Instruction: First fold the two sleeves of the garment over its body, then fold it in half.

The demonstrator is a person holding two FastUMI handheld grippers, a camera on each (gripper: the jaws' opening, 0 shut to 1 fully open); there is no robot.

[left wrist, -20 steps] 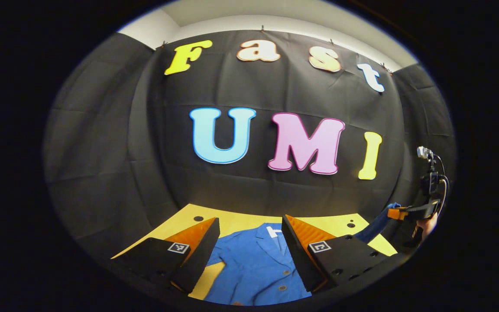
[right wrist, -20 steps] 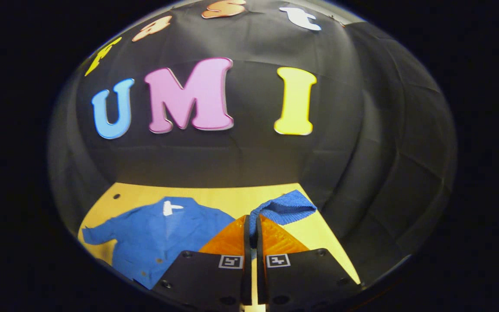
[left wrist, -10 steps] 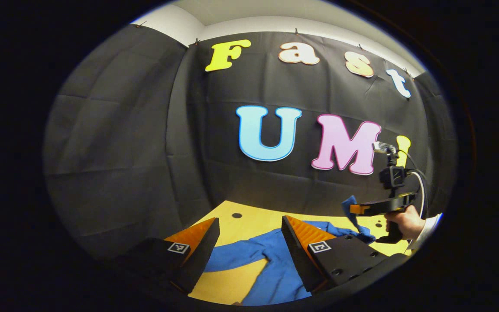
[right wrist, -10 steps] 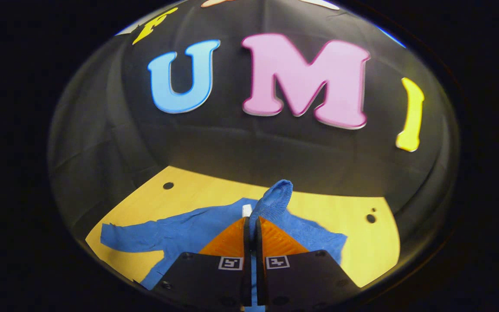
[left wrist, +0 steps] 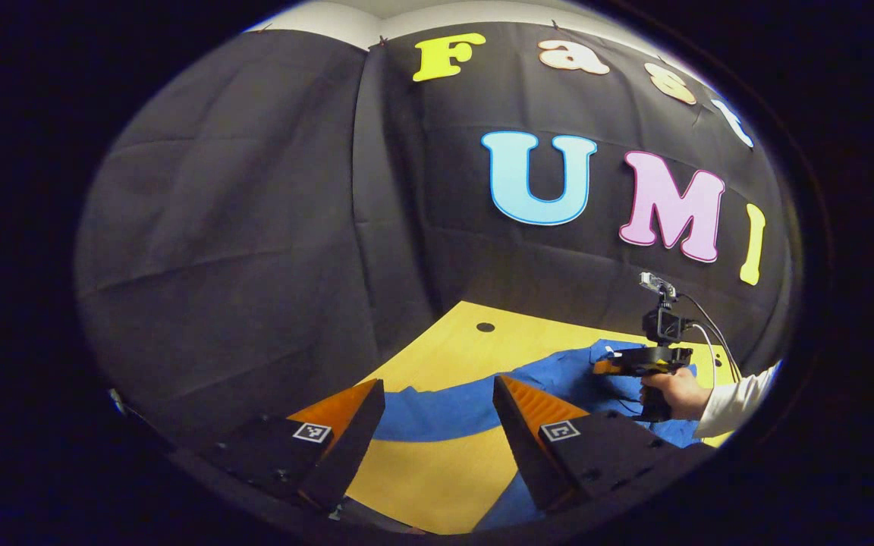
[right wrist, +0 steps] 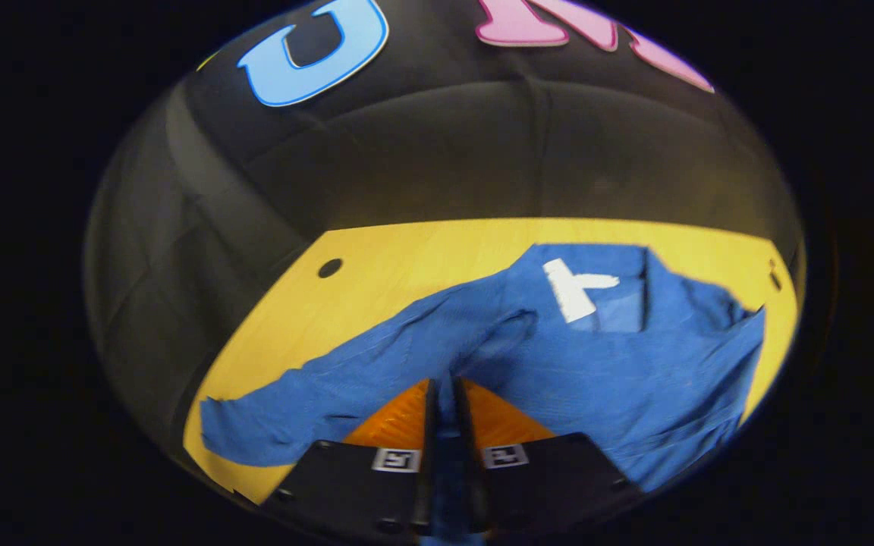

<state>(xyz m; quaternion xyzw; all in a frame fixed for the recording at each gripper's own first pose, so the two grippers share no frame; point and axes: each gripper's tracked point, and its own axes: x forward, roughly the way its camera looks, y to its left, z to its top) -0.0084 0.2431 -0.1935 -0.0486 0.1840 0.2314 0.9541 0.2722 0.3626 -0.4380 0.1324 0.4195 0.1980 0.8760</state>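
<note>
The blue jacket (right wrist: 596, 364) lies spread on the yellow table (right wrist: 376, 280), collar and white tag (right wrist: 577, 288) toward the 1 o'clock side of the right gripper view, the body running down toward 4 o'clock. The right gripper (right wrist: 443, 394) sits at 6 o'clock in its own view with its two fingers pressed nearly together, pinching a fold of blue cloth between them; that cloth looks to be the right sleeve (right wrist: 501, 337), and holding it by the end lets the rest trail behind and lie across the chest rather than bunch up. The left gripper view shows the same tool at 3 o'clock, low over the jacket, a hand (left wrist: 676, 390) in a white cuff on its grip, which suggests the sleeve is about to be laid down, not carried further. The other sleeve (right wrist: 315, 394) stretches flat out toward 8 o'clock, apart from the body and not yet folded. The left gripper (left wrist: 437, 394) hangs above the table with its jaws spread wide and nothing between them, that outstretched sleeve crossing the gap beyond the fingers; it is probably kept open and close by so it can take this sleeve next. The half fold is still to come.
</note>
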